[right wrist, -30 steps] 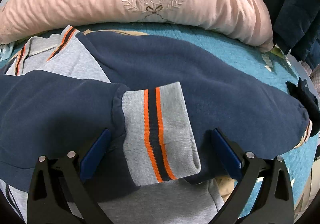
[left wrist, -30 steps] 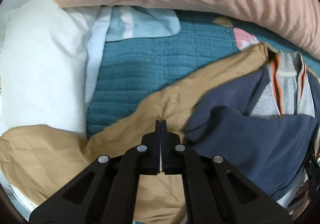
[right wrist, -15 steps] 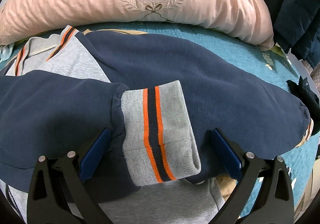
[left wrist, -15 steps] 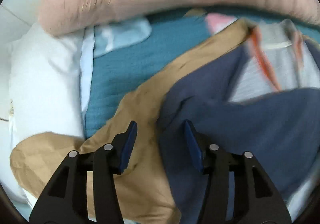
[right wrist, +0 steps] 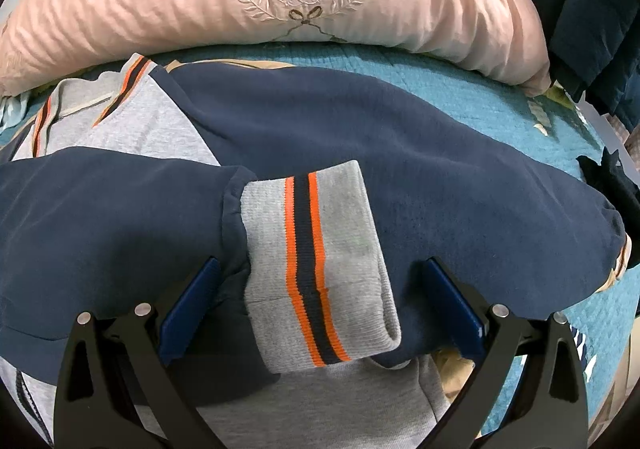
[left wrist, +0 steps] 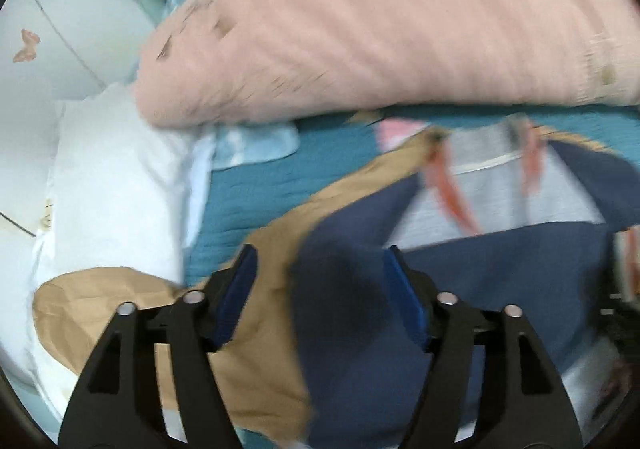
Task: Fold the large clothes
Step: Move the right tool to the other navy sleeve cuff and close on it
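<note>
sleeves [right wrist: 120, 233] crossed over sweatshirt [right wrist: 400, 185], cuff [right wrist: 316, 273] lying flat. my left gripper [left wrist: 320, 289] opening, nothing clamped; right gripper [right wrist: 320, 309] wide apart around cuff. body fold left.

Left gripper [left wrist: 318, 269], right gripper [right wrist: 320, 289]: black triangular-cutout linkage arms, silver pivot pins, blue-padded jaws.

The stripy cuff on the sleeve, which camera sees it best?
The right wrist view: the grey cuff with orange stripes lies sharp and whole in the middle. The left wrist view is blurred and does not show it.
</note>
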The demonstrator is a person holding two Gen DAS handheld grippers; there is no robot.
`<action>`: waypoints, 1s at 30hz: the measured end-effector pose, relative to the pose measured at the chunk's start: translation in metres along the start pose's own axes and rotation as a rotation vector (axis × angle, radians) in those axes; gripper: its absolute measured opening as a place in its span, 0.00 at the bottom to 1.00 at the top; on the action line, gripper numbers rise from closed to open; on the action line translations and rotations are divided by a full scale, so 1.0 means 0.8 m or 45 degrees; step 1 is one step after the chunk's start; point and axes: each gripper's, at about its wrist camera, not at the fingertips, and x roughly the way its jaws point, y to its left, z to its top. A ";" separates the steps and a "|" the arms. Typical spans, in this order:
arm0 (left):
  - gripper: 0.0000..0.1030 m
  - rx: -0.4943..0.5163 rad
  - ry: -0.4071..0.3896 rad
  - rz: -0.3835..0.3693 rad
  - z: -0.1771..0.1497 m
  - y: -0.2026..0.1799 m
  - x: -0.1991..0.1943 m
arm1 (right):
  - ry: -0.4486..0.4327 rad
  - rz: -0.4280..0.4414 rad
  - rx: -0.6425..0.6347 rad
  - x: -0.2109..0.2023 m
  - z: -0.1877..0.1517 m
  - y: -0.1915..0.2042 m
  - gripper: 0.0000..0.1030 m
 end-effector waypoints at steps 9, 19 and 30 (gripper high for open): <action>0.83 0.119 -0.090 -0.347 -0.032 -0.186 -0.033 | -0.096 0.075 0.118 -0.066 0.001 -0.091 0.93; 0.87 0.048 -0.103 -0.514 -0.057 -0.281 -0.017 | -0.156 -0.034 0.397 -0.101 -0.013 -0.274 0.93; 0.87 0.070 0.100 -0.430 -0.073 -0.325 0.056 | -0.072 -0.131 0.824 -0.032 -0.059 -0.453 0.93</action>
